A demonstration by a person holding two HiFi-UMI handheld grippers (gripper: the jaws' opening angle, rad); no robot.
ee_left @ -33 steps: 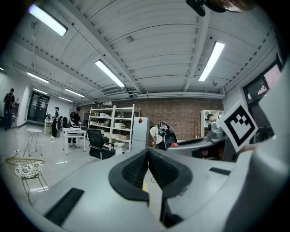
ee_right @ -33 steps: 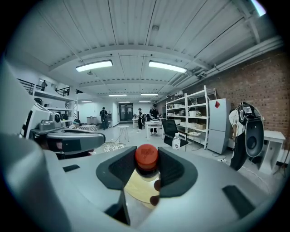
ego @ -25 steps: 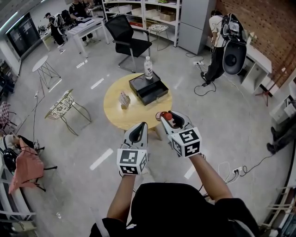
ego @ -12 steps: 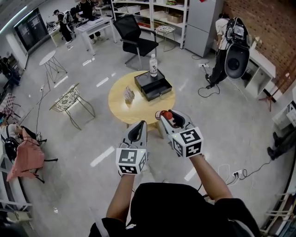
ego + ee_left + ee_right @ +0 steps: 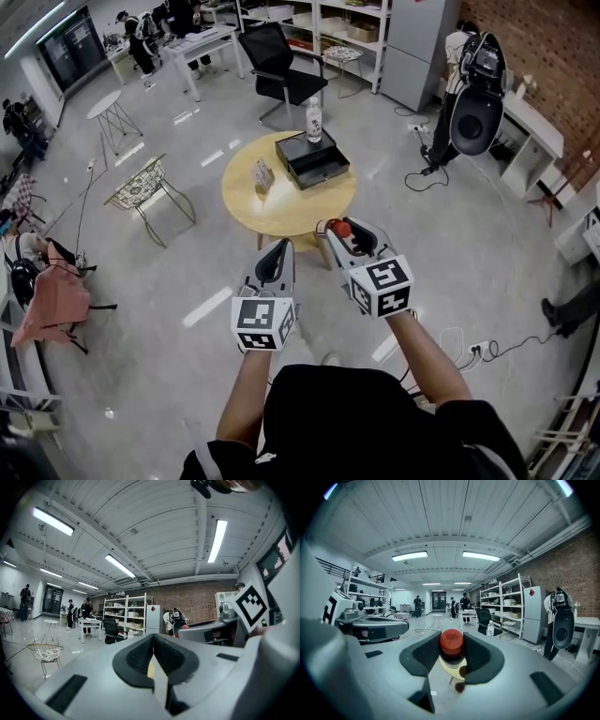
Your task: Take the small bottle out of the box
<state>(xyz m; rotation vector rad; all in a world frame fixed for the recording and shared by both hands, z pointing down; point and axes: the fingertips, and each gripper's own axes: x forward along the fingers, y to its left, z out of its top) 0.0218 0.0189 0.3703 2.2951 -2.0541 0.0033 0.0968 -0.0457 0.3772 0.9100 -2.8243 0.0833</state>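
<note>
Worryingly, the right tongs grip the small bottle over bare floor, so any slip drops it; left tongs closed, empty.

Round table with black box

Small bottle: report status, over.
Right gripper shut on small bottle, out of the box. Left gripper shut, empty. Box sits ahead on round table. Nothing blocking either gripper.
</note>
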